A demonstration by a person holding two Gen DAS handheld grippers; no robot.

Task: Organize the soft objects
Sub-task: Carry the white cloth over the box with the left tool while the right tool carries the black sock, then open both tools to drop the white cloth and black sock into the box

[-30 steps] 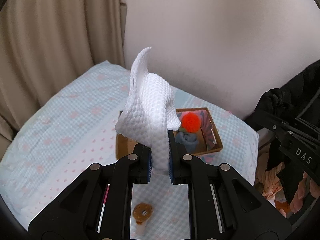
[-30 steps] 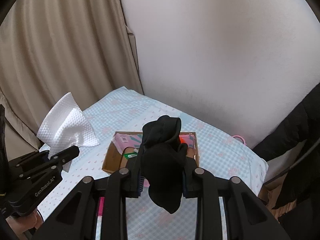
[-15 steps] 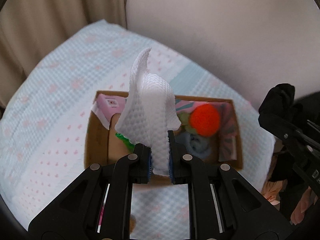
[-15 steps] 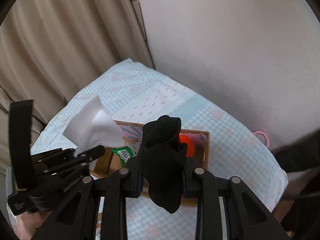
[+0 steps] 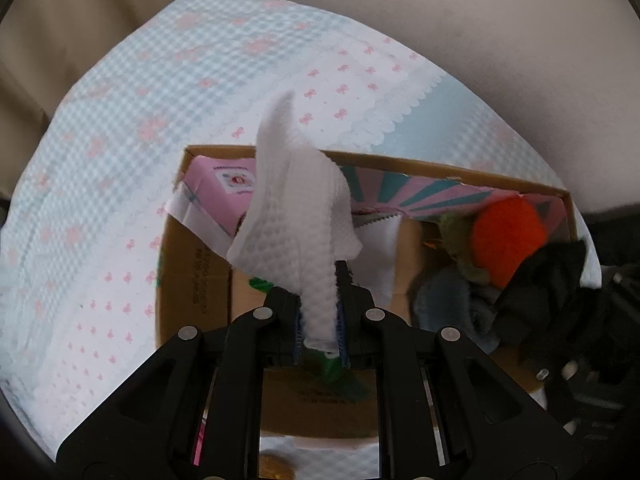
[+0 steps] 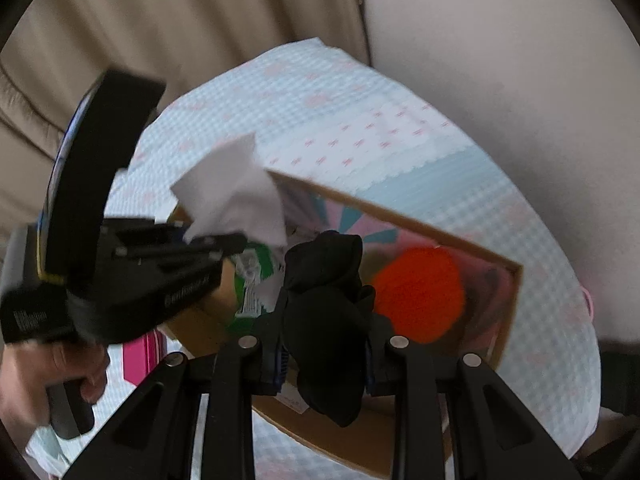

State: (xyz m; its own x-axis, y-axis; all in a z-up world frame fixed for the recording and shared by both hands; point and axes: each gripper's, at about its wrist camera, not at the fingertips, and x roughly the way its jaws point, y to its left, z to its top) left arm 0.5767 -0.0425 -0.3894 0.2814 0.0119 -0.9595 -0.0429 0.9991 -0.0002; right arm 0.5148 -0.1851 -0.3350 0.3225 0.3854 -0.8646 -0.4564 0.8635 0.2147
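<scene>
My left gripper (image 5: 319, 322) is shut on a white waffle-textured cloth (image 5: 298, 216) and holds it over the left half of an open cardboard box (image 5: 192, 264). My right gripper (image 6: 326, 354) is shut on a black sock (image 6: 326, 304) and holds it over the same box (image 6: 508, 320). The black sock (image 5: 544, 292) also shows at the right of the left wrist view. The left gripper with its cloth (image 6: 236, 196) shows at the left of the right wrist view. Inside the box lie an orange pompom (image 5: 506, 236), a grey soft item (image 5: 448, 304), a pink packet (image 5: 224, 184) and a green packet (image 6: 252, 280).
The box sits on a bed with a light blue checked cover with pink bows (image 5: 160, 92). Beige curtains (image 6: 160, 20) hang behind at the left and a plain wall (image 6: 500, 60) stands at the right. A magenta object (image 6: 144, 356) lies by the box.
Both grippers have come down and closer to the box, which now fills more of each view. Both still hold their cloths.
</scene>
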